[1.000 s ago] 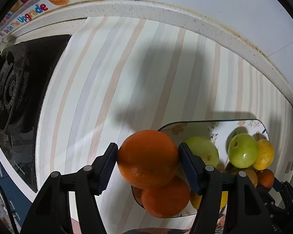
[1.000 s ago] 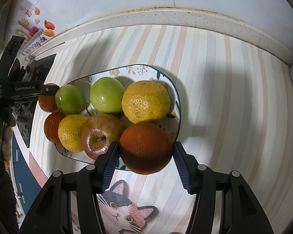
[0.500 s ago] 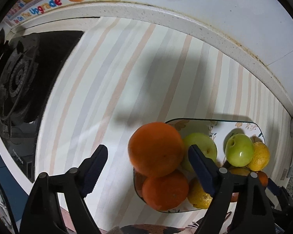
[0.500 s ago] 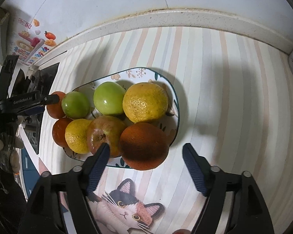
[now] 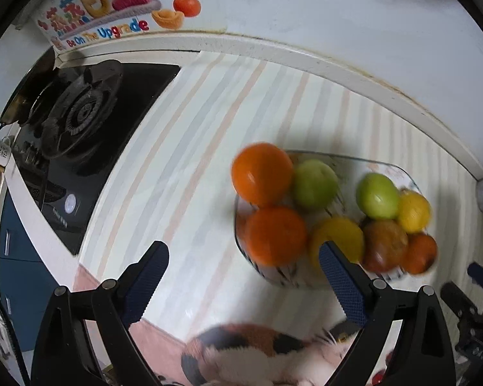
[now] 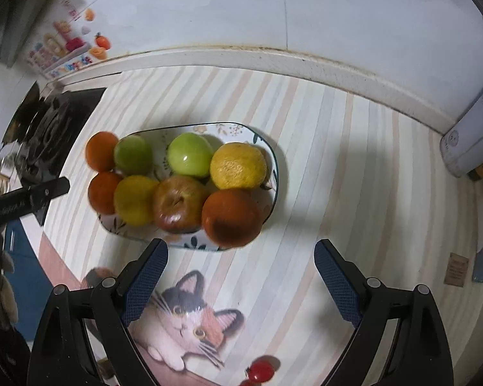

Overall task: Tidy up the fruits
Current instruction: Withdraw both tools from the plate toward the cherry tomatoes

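**A:** Left wrist view, reading left to right: what's there?

**B:** The stove (image 5: 77, 119) sits at the upper left, then bare striped desk (image 5: 183, 148). My left tool (image 5: 243, 276) has just been opening; its jaws stand wide with nothing between them. The plate (image 5: 412, 177) of fruit lies up and to the right of it, the orange (image 5: 262, 173) perched on its near-left rim.

**A:** And the right wrist view?

**B:** The plate (image 6: 273, 157) fills the centre, above my right tool (image 6: 241, 271), whose jaws have also just opened wide and hold nothing. The dark orange (image 6: 232, 217) sits at the plate's lower-right corner, just above the gap between the jaws.

**A:** Which tool is nearer?

**B:** I'd judge the right one. The plate's long axis runs left-right across it, and every fruit I can see already rests there.
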Available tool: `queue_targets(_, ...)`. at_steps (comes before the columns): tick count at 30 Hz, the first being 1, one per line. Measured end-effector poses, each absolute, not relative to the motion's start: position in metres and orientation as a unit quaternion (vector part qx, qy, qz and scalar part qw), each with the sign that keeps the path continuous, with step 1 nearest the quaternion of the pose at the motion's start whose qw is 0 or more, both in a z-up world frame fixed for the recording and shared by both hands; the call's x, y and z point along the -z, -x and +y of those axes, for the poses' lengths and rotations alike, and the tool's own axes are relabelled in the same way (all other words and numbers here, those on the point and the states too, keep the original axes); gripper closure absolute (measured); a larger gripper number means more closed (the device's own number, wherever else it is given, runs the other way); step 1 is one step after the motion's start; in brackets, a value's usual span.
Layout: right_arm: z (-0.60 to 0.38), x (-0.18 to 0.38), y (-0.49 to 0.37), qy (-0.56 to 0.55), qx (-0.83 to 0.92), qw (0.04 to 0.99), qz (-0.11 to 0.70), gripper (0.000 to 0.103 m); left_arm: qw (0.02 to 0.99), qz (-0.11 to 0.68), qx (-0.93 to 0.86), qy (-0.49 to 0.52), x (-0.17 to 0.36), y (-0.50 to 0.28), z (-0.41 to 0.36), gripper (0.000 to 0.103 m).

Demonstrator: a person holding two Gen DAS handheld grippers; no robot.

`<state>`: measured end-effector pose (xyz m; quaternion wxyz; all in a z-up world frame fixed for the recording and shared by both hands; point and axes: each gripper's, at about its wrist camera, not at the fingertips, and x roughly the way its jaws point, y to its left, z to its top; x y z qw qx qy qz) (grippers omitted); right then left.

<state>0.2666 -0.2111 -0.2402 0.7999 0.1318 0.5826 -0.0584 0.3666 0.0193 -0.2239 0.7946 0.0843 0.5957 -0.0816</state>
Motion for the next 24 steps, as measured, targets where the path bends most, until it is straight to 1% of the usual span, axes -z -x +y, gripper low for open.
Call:
queue_targets(8,-0.201,0.207,-0.232,-0.105,0.047,0.816,0.566,0.009,0.824,0.557,0.074,-0.075,0.183,-0.3,0.007,0.007)
queue_targets(15,-0.199,0.155,-0.185,-0.085,0.034,0.841,0.533,0.009,0.845,0.526,0.088,-0.049,0.143,-0.238,0.004,0.007)
queue_targets(24,-0.202,0.087,-0.126,-0.072,0.016,0.871,0.486,0.009,0.871,0.479,0.096,-0.051,0.087,-0.173,-0.004,0.007)
